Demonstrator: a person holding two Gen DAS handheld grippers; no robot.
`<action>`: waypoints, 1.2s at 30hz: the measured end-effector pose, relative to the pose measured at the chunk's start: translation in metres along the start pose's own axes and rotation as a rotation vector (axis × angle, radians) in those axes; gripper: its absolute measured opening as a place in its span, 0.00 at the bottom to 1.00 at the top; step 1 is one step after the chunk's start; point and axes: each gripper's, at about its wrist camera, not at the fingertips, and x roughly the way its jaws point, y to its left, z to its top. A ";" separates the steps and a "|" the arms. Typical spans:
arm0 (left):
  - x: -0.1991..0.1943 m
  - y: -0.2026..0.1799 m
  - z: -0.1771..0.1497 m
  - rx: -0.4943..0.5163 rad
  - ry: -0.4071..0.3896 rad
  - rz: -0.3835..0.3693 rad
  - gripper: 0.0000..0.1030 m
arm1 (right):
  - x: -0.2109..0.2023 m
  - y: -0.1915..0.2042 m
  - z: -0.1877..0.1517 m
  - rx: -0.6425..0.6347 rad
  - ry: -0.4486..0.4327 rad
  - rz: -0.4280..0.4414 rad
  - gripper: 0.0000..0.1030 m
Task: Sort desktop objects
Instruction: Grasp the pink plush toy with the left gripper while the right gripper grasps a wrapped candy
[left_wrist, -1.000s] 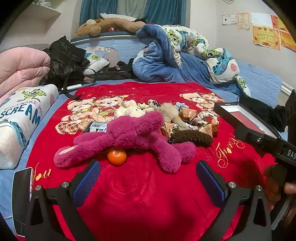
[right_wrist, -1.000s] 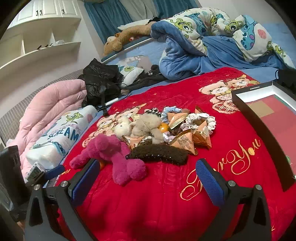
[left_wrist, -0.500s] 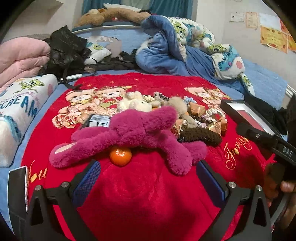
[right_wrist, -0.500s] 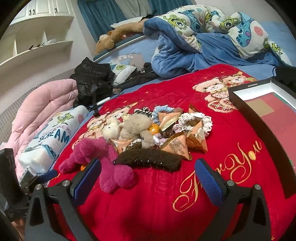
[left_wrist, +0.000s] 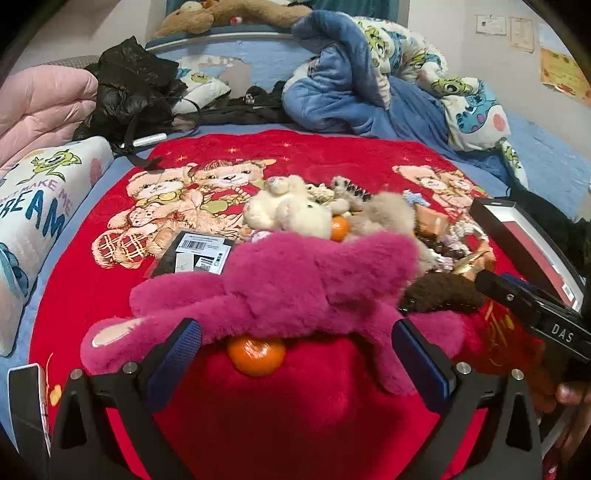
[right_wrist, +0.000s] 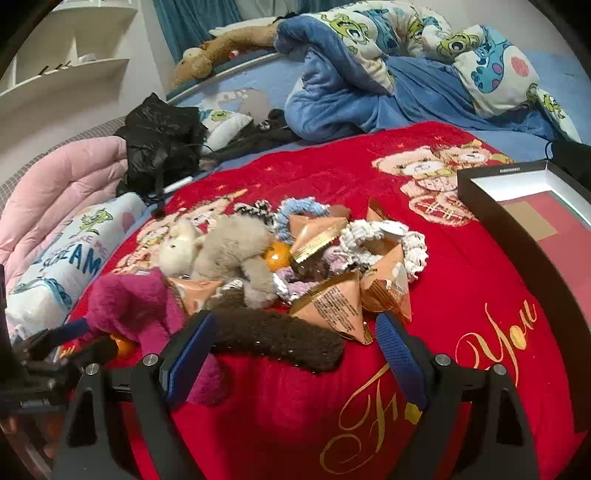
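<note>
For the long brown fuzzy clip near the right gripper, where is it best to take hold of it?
Grip the brown fuzzy clip across its narrow middle, coming from the near side. It lies lengthwise across the open right gripper, and its near edge is free; snack packets crowd its far side.

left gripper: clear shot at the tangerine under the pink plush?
Probably not cleanly. The left gripper is open and lined up on the tangerine, but the pink plush lies over its top, so closing would likely catch plush too.

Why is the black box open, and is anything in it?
Open and looks empty: the black box has no lid on, and only its red floor with a tan patch shows. Its far end runs out of view.
</note>
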 end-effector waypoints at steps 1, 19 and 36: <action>0.005 0.000 0.003 0.013 0.012 -0.005 1.00 | 0.002 -0.002 0.000 0.010 0.007 -0.004 0.87; 0.063 -0.001 0.015 0.050 0.059 0.075 1.00 | 0.049 -0.034 0.008 0.161 0.118 0.095 0.55; 0.050 0.003 0.007 0.001 0.035 0.046 0.76 | 0.038 -0.026 0.005 0.134 0.090 0.058 0.33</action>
